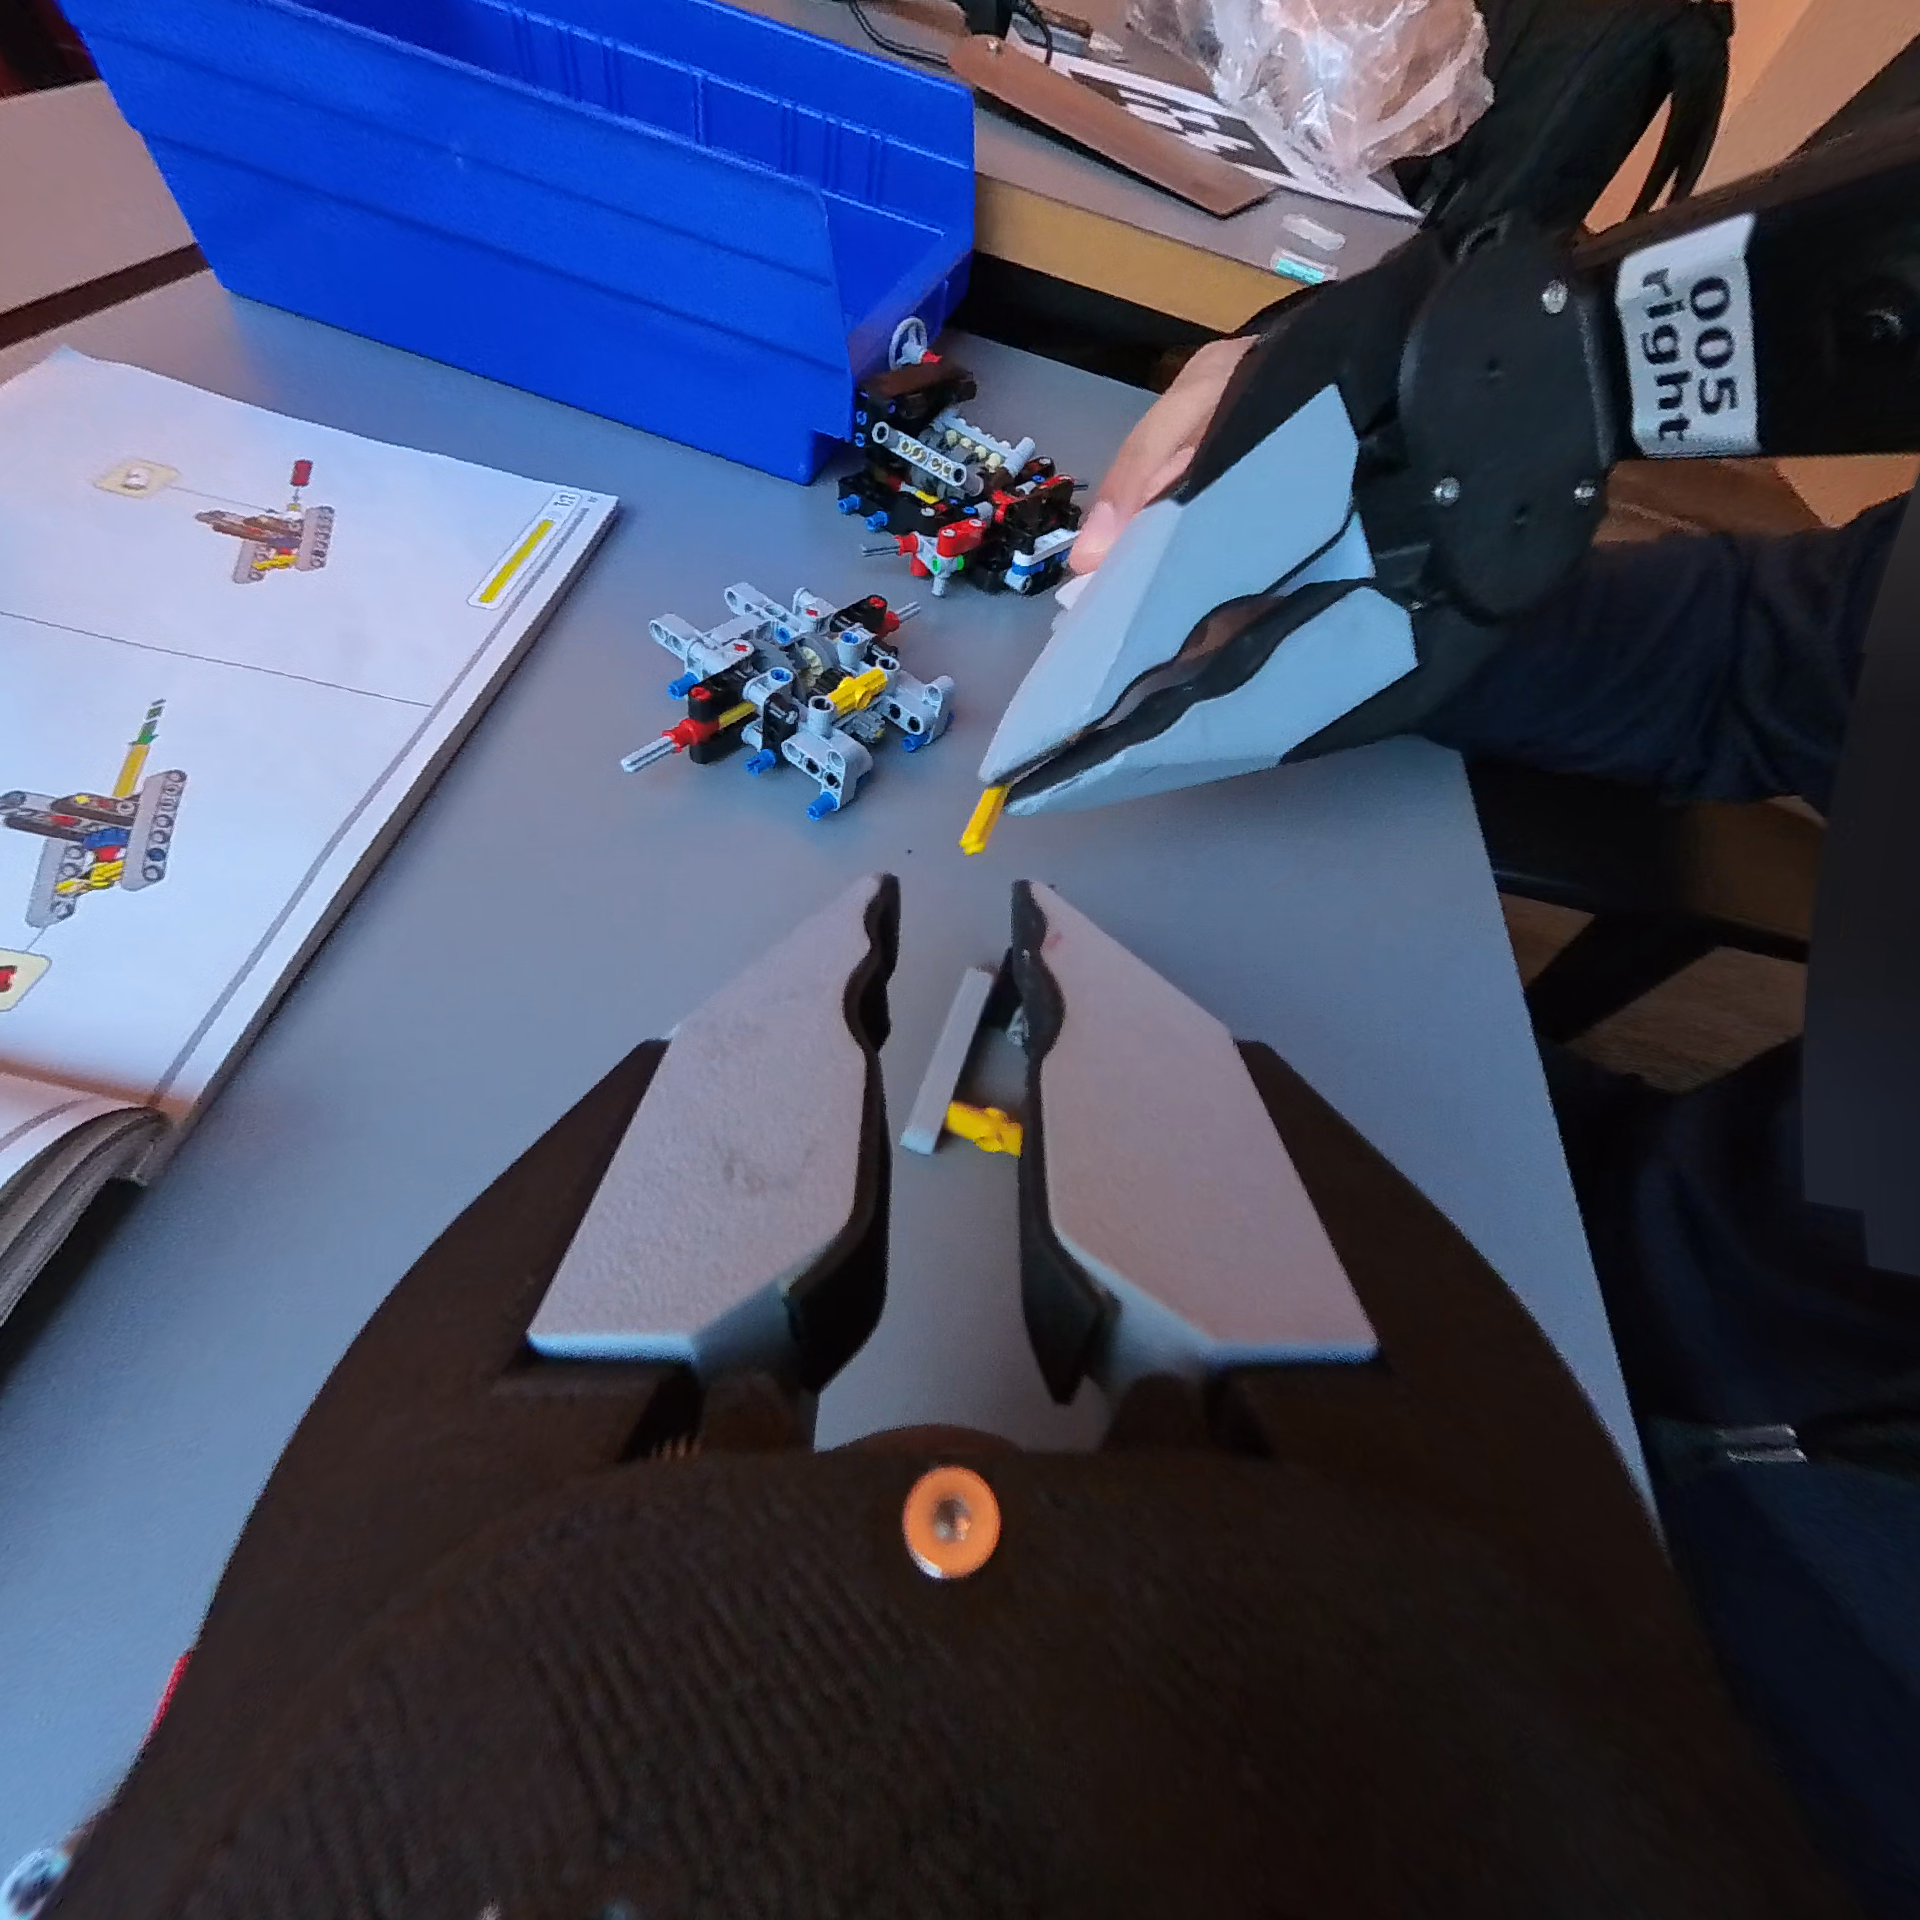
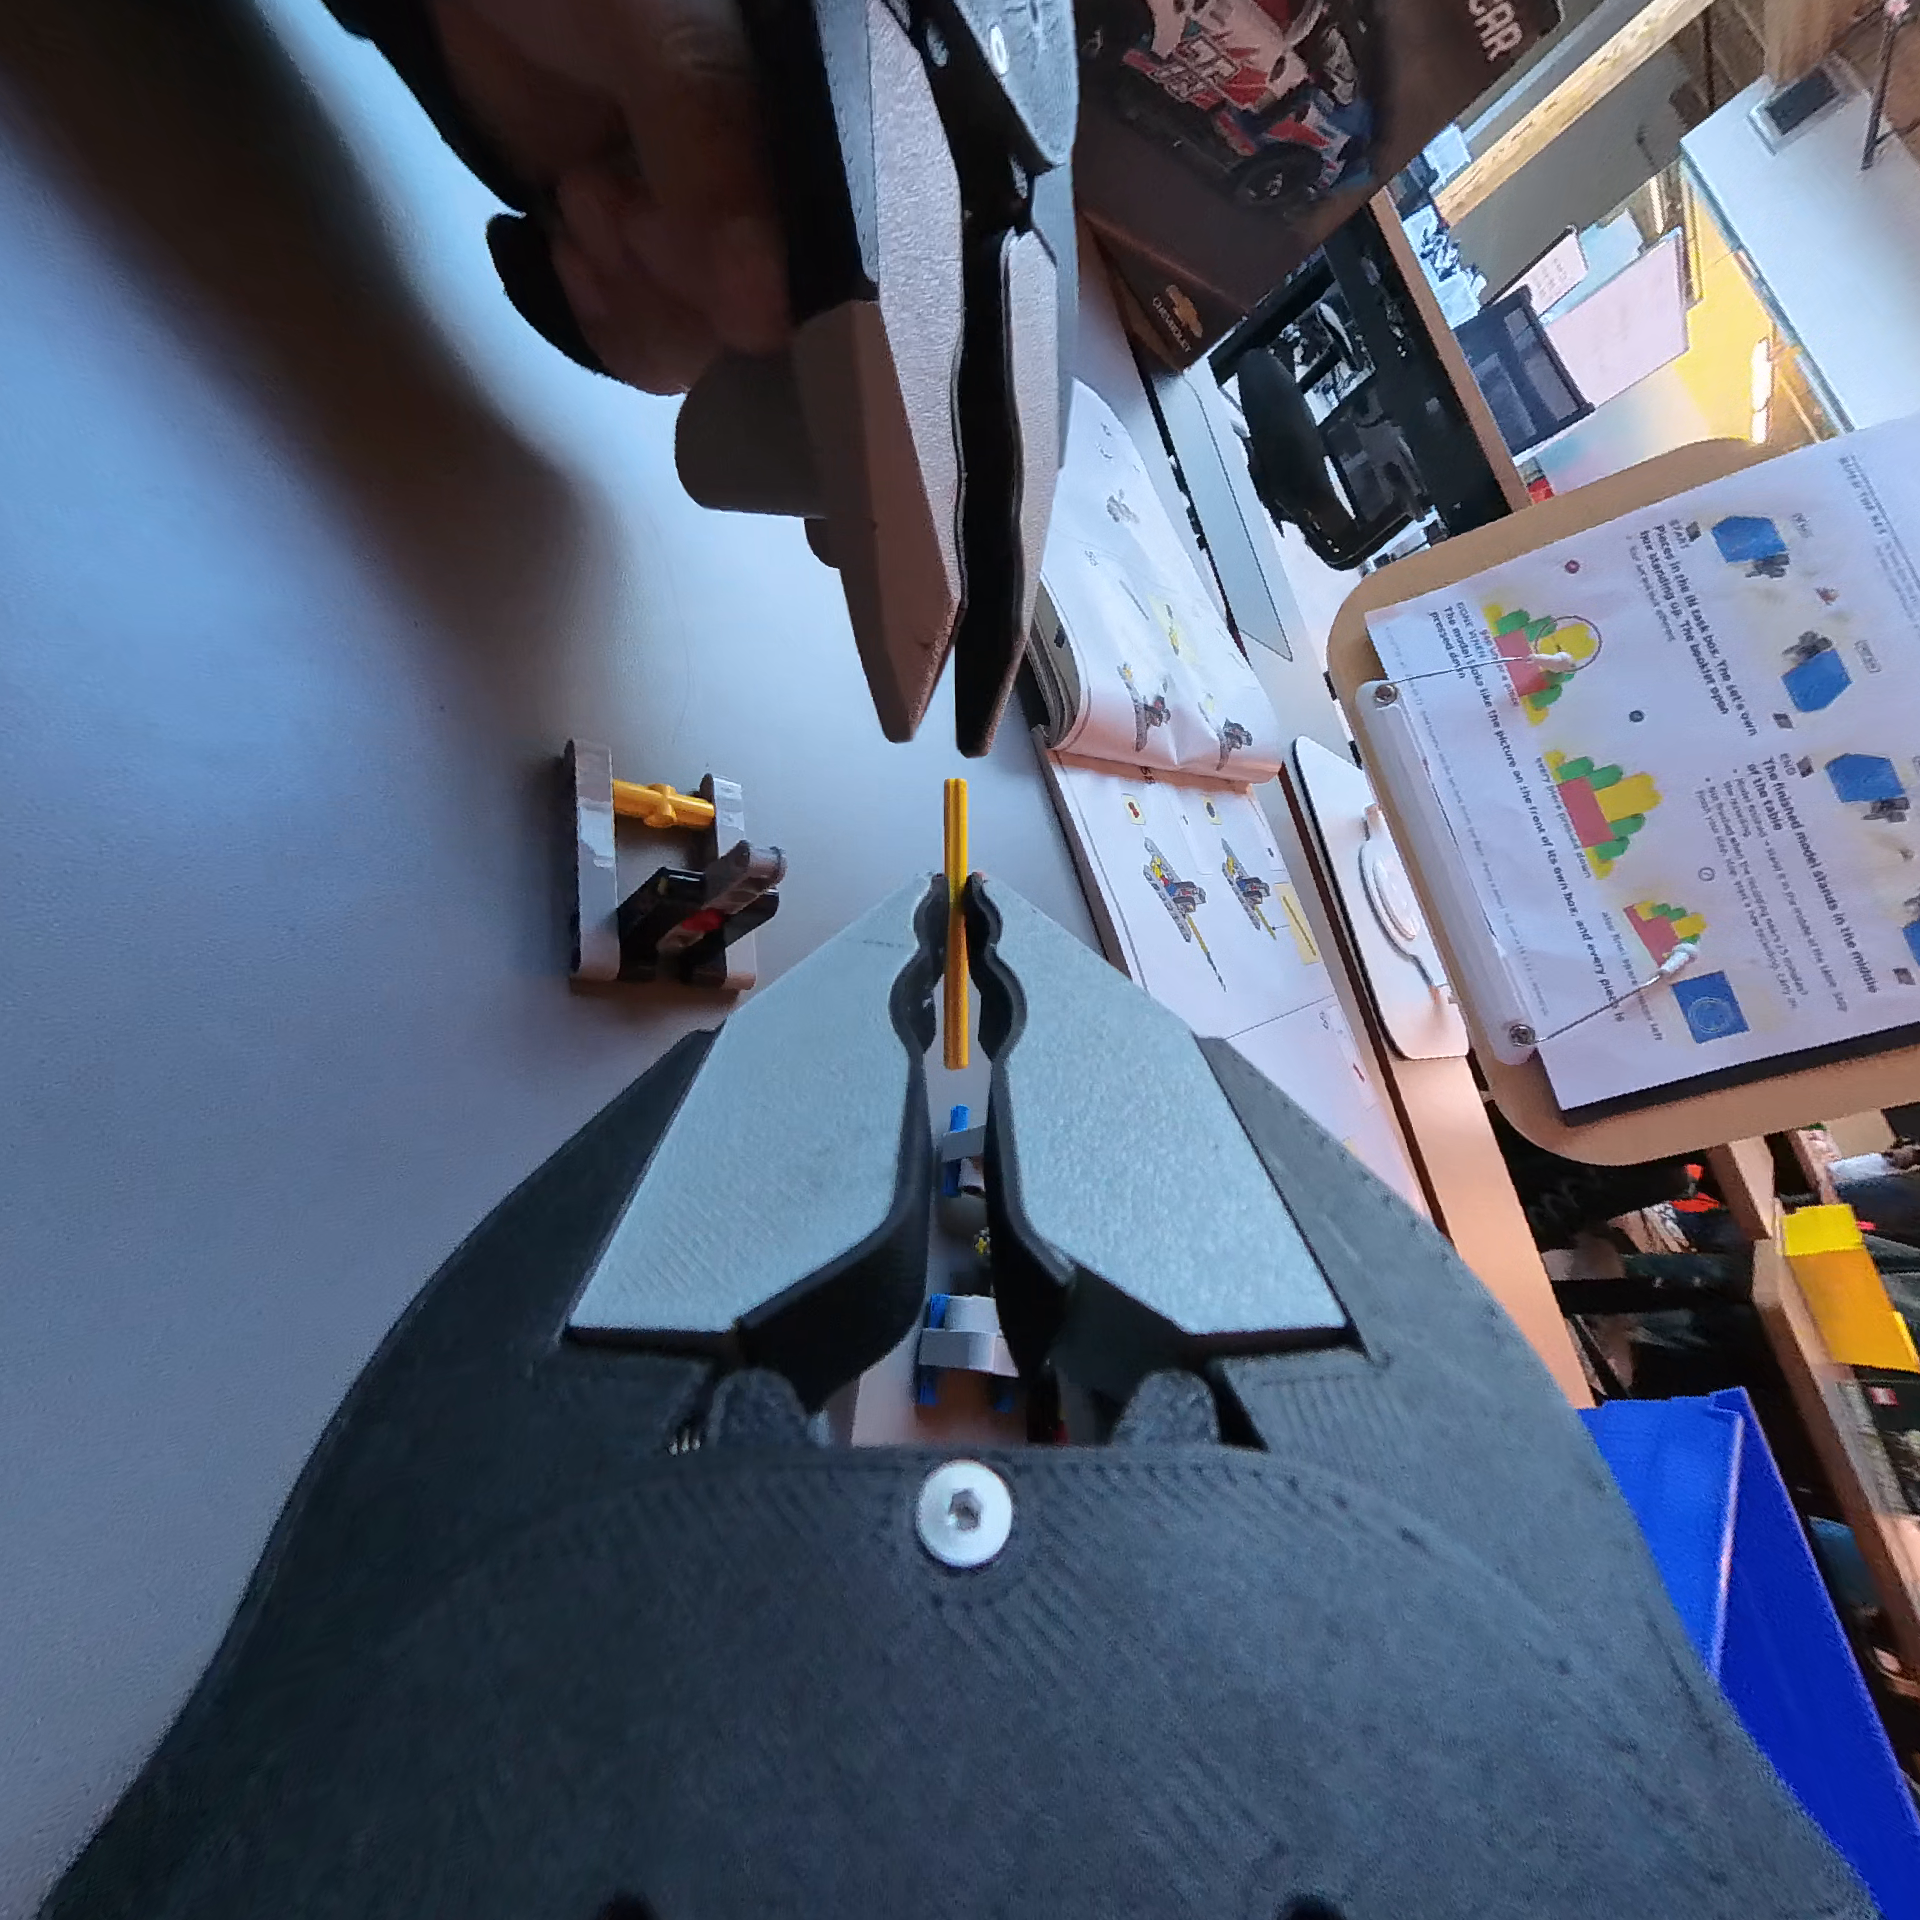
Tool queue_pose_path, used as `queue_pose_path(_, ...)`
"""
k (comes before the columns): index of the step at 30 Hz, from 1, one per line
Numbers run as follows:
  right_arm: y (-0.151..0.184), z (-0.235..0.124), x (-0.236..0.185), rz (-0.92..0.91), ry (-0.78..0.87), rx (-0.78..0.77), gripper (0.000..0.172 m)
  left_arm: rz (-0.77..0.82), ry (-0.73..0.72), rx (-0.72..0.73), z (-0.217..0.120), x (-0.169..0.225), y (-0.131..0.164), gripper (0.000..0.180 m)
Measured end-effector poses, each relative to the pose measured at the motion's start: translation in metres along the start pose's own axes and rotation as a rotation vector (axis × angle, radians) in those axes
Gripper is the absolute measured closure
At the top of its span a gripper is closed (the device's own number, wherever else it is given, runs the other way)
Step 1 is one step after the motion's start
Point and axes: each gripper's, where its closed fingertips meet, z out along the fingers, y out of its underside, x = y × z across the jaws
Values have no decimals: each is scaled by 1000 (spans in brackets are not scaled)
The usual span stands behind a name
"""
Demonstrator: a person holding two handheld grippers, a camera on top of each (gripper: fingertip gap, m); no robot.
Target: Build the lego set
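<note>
My right gripper (image 2: 956, 883) is shut on a thin yellow axle (image 2: 955, 935), which sticks out past the fingertips. It also shows in the left wrist view (image 1: 1003, 787), with the axle (image 1: 984, 818) pointing down at the grey table (image 1: 416, 1143). My left gripper (image 1: 954, 885) is open with a narrow gap and holds nothing. It hovers over a small assembly of grey beams (image 1: 948, 1055) and a yellow connector (image 1: 982, 1129) lying on the table. In the right wrist view the left gripper (image 2: 940, 738) faces the axle tip, and the small assembly (image 2: 665, 883) lies off to one side.
A grey and blue assembly (image 1: 795, 701) and a black and red one (image 1: 961, 488) lie beyond. A blue bin (image 1: 540, 208) stands at the back and an open instruction booklet (image 1: 208, 675) lies on the left. A clipboard with a sheet (image 2: 1662, 779) stands off the table. About 7 centimeters separates my left fingertips from the yellow connector (image 1: 982, 1129). My right wrist view (image 2: 669, 792) looks at it from another angle.
</note>
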Motion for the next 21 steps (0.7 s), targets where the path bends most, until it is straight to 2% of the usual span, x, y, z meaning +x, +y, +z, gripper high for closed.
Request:
queue_pose_path(16,-5,0,-6,-81,18,6,172,-8,50,-12,6,9,3,165)
queue_pose_path(21,-11,0,-10,-77,2,32,172,-19,91,7,6,15,1,179)
